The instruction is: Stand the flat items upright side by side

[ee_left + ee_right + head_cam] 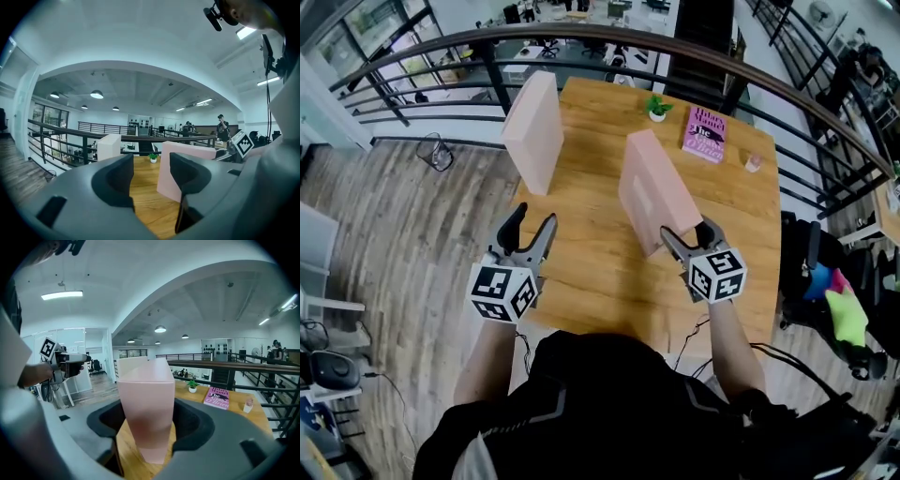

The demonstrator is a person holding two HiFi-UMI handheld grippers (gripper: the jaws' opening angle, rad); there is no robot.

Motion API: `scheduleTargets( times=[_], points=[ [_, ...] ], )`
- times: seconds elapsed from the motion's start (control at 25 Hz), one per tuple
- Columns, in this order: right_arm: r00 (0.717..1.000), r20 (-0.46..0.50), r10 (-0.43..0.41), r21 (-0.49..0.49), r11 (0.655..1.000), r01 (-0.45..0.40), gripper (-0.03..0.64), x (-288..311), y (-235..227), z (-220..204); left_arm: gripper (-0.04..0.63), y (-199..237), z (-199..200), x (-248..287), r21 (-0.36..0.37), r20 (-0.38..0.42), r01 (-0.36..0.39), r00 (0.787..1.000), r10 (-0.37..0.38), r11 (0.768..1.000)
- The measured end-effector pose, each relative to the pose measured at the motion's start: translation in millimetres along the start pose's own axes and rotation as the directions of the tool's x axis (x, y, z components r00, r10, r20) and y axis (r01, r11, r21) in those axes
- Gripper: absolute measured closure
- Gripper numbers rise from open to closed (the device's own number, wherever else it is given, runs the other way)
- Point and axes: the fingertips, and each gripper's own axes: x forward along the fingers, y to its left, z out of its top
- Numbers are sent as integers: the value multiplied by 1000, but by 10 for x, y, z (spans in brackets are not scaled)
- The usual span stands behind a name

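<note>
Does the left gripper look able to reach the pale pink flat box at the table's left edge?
Likely yes: the left gripper is open, empty, and nothing blocks the pale pink flat box.

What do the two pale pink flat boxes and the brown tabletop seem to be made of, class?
Pale pink flat boxes: likely matte card or foam board; dull, even faces, crisp edges. Brown tabletop: wood or wood-look laminate, satin; visible grain and plank lines.
</note>
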Motion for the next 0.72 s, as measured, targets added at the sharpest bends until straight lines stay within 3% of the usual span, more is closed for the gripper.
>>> scheduleTargets(
  times=[0.72],
  points=[
    [991, 8, -132, 83, 988, 130, 307, 1506, 912, 615, 336, 1558, -185, -421, 10, -36, -54, 998, 54, 998]
  ],
)
